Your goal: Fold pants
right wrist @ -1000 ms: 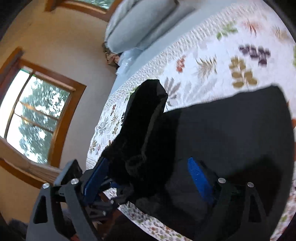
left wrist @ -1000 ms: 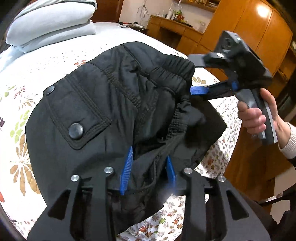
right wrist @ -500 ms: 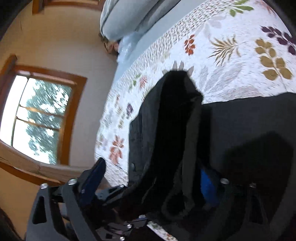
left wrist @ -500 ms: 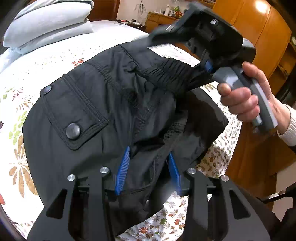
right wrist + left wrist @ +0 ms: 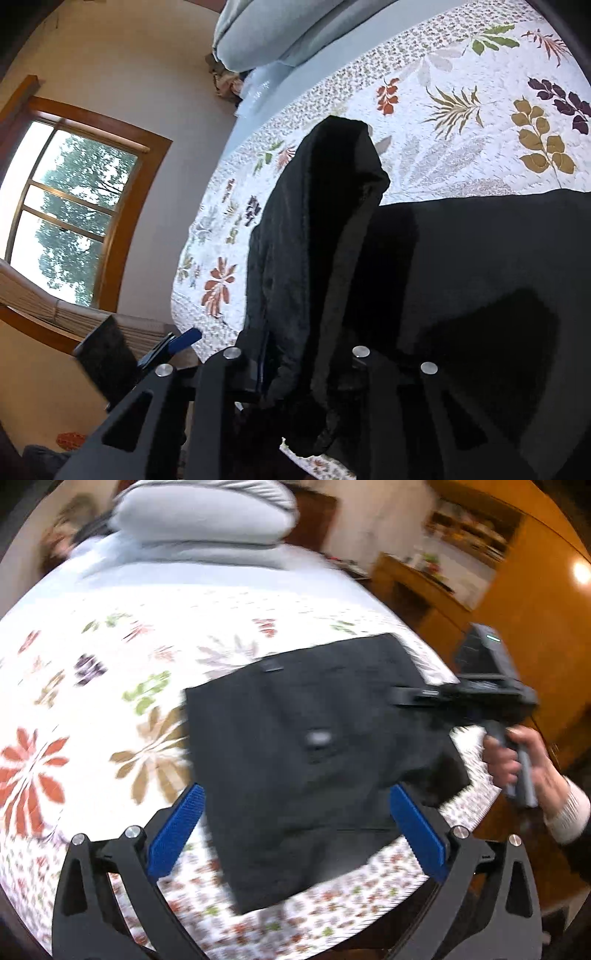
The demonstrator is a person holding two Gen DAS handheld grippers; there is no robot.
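Since the earlier frame the left gripper (image 5: 291, 834) has let go of the black pants (image 5: 306, 760) and pulled back; its jaws are opening wide, with no cloth pressed between the blue pads (image 5: 173, 834). The right gripper (image 5: 306, 373), gripped by a hand (image 5: 517, 764), is closing and clamps a raised fold of the waistband. The pants lie folded on the floral quilt (image 5: 92, 709), near the bed's edge below the pillows (image 5: 203, 513).

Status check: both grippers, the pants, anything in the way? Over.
Left gripper jaws opening wide, nothing pinched. Right gripper closing on a raised fold of the black pants. Pants folded on the floral quilt. Nothing in the way.
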